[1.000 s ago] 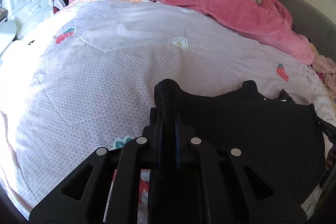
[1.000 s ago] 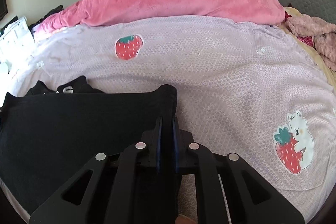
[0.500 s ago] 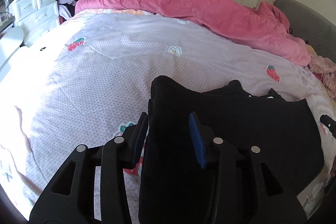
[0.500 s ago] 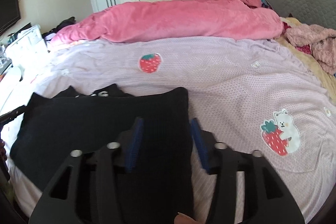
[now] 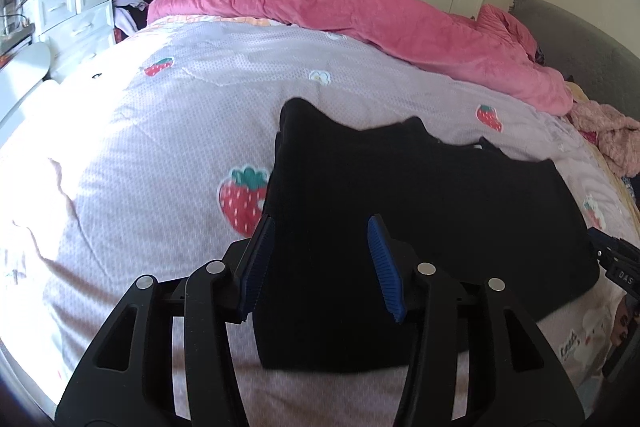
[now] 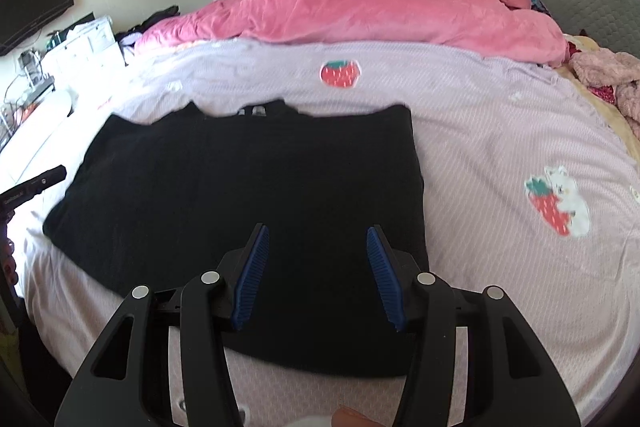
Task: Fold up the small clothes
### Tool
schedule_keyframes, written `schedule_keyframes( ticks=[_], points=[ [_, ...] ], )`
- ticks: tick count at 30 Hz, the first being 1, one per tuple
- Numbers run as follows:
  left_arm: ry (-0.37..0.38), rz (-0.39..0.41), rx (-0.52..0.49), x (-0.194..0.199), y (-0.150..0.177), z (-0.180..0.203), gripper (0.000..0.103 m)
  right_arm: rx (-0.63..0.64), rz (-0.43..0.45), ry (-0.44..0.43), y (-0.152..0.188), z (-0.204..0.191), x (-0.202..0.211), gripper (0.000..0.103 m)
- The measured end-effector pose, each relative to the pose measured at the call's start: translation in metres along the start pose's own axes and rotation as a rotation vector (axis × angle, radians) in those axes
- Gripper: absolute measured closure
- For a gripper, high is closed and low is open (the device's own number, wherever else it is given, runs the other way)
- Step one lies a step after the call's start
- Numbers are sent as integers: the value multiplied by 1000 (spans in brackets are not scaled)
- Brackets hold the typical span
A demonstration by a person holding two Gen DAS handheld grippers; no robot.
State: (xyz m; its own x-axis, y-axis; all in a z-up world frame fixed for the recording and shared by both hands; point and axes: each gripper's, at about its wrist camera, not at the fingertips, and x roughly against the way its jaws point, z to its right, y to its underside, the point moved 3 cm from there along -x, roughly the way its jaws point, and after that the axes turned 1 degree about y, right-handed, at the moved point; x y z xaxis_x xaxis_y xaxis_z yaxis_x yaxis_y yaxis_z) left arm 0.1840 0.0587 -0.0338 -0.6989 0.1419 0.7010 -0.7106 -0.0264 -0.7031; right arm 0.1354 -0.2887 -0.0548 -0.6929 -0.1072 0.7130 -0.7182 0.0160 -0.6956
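Left gripper (image 5: 320,259) released | right gripper (image 6: 316,267) released | black garment (image 6: 248,195) flat on bedspread (image 6: 500,131)

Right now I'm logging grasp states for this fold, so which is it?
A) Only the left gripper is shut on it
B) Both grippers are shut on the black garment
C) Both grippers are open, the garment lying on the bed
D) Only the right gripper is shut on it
C: the left gripper and right gripper both show spread blue pads, with the black garment lying flat on the bedspread.

Daylight from my left blows out the bed's (image 5: 168,131) left edge. Black garment (image 6: 248,195) loses all detail. Heavy fisheye bending plus dark vignette at corners; centre sharp.
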Motion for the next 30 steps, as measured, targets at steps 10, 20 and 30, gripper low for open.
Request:
schedule_keyframes(
  ticks=[10, 20, 30],
  points=[
    [25, -44, -34, 4, 19, 12, 61, 24, -6, -19, 12, -6, 8, 53],
    [31, -117, 32, -12, 38, -8, 60, 17, -88, 52, 28, 4, -13, 51],
    [11, -96, 32, -2, 38, -8, 60, -29, -60, 8, 25, 7, 1, 45]
  ],
)
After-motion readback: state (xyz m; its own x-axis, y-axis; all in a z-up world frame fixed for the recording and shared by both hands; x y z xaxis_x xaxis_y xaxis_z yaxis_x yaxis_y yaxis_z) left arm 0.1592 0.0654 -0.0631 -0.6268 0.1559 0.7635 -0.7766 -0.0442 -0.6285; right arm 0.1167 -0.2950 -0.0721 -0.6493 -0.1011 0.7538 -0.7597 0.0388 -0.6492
